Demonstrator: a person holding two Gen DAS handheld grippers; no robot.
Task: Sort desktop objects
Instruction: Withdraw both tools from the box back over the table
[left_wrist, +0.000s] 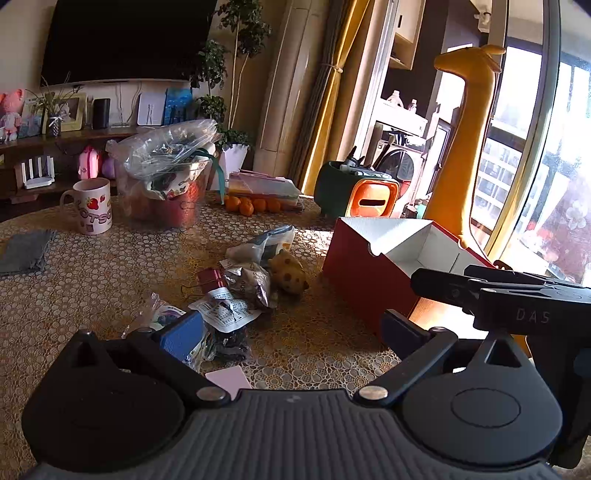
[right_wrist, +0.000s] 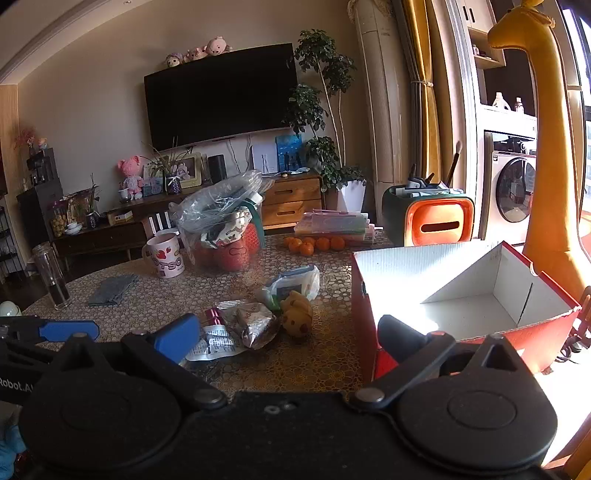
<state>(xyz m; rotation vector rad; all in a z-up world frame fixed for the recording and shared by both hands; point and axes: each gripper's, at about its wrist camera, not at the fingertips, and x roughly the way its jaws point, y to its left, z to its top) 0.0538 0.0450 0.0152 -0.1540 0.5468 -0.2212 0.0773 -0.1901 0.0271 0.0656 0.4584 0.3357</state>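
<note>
A pile of small things lies mid-table: a yellow spotted toy (left_wrist: 290, 272) (right_wrist: 297, 313), a silver foil packet (left_wrist: 251, 282) (right_wrist: 258, 323), a red clip (left_wrist: 211, 277), a white printed packet (left_wrist: 225, 312) (right_wrist: 214, 345) and a clear bag of wipes (left_wrist: 264, 243) (right_wrist: 293, 286). An open red box with a white inside (left_wrist: 399, 251) (right_wrist: 461, 295) stands to the right. My left gripper (left_wrist: 291, 332) is open and empty, just short of the pile. My right gripper (right_wrist: 288, 338) is open and empty, above the table by the box's left wall.
Behind the pile stand a strawberry mug (left_wrist: 92, 210) (right_wrist: 164, 256), a clear tub with a plastic bag (left_wrist: 166, 184), several oranges (left_wrist: 251, 205) and an orange-and-green holder (left_wrist: 354, 192). A grey cloth (left_wrist: 26, 251) and a glass (right_wrist: 51, 275) are at the left. A pink card (left_wrist: 229, 380) lies near me.
</note>
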